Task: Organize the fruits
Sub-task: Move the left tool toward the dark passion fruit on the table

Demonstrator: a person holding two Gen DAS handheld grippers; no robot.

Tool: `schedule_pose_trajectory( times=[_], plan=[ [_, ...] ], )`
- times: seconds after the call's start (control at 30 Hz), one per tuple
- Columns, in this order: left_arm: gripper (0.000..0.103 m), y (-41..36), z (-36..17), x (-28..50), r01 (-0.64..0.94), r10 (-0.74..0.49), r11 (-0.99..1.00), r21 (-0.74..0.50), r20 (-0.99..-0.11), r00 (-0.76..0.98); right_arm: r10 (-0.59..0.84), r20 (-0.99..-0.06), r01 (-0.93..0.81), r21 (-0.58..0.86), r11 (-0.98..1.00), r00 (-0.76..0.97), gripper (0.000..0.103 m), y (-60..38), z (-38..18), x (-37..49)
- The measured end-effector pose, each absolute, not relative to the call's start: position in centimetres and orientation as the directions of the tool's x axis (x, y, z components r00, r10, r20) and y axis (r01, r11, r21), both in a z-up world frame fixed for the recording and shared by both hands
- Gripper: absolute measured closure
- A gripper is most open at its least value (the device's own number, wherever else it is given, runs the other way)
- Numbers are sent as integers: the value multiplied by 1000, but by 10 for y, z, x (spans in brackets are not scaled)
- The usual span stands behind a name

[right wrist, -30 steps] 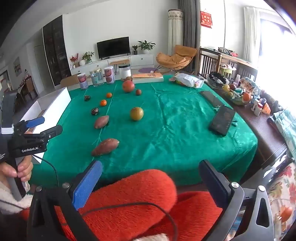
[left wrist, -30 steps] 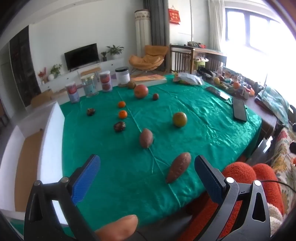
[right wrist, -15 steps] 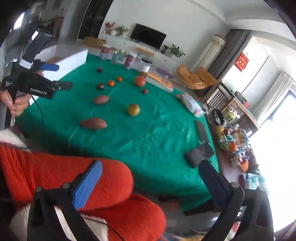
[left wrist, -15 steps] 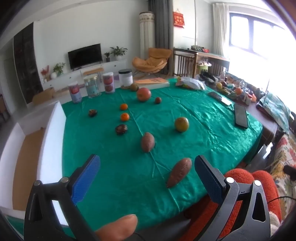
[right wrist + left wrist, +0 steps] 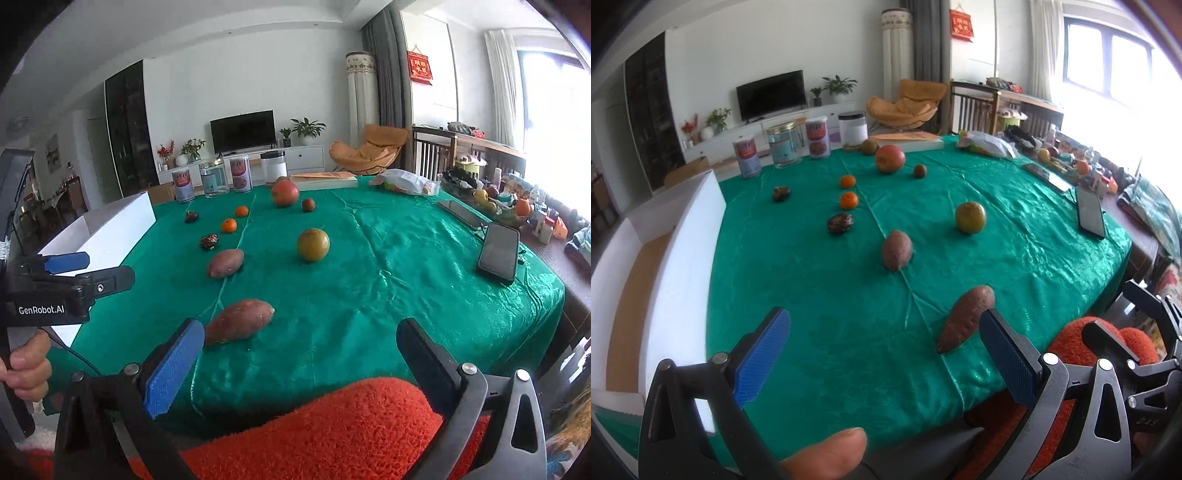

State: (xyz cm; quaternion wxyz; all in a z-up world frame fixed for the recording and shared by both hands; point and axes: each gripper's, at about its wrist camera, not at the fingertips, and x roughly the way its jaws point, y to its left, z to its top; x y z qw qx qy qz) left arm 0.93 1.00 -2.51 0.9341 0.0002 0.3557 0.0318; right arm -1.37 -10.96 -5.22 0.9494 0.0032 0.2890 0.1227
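Both tongs, left (image 5: 882, 354) and right (image 5: 301, 363), gape wide and hold nothing above the near edge of the green-clothed counter (image 5: 388, 295). A long reddish-brown sweet potato (image 5: 238, 322) lies nearest that edge, a plumper one (image 5: 225, 263) behind it.

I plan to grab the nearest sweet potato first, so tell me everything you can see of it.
The long reddish-brown sweet potato nearest the table's front edge is spindle-shaped, tapering to both ends, with dull, slightly rough skin and faint pale streaks. It lies flat on the shiny green tablecloth, slanted across a crease in the cloth. Only the cloth touches it. It lies apart from the rounder sweet potato behind it. Neither tool holds it.
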Motion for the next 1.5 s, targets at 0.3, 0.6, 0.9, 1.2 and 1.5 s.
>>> schedule_pose_trajectory(
  times=[0.3, 0.6, 0.9, 1.2, 1.5],
  plan=[
    [1, 17, -30, 11, -69, 57, 998, 9, -672, 738, 225, -572, -227, 69, 971, 789, 0, -106, -60, -9],
    [1, 25, -37, 13, -84, 71, 996, 13, -676, 734, 146, -572, -153, 36, 987, 807, 0, -112, -61, -8],
    [1, 51, -75, 31, -135, 112, 990, 30, -742, 661, 133, -589, -149, 22, 989, 797, 0, -108, -65, -5],
    [1, 60, -121, 56, -145, 116, 989, 39, -810, 575, 129, -606, -162, 0, 987, 785, 0, -104, -71, -2],
    [0, 69, -133, 59, -174, 102, 985, 5, -827, 553, 131, -621, -172, -6, 985, 773, 0, -103, -75, 3]
  ],
)
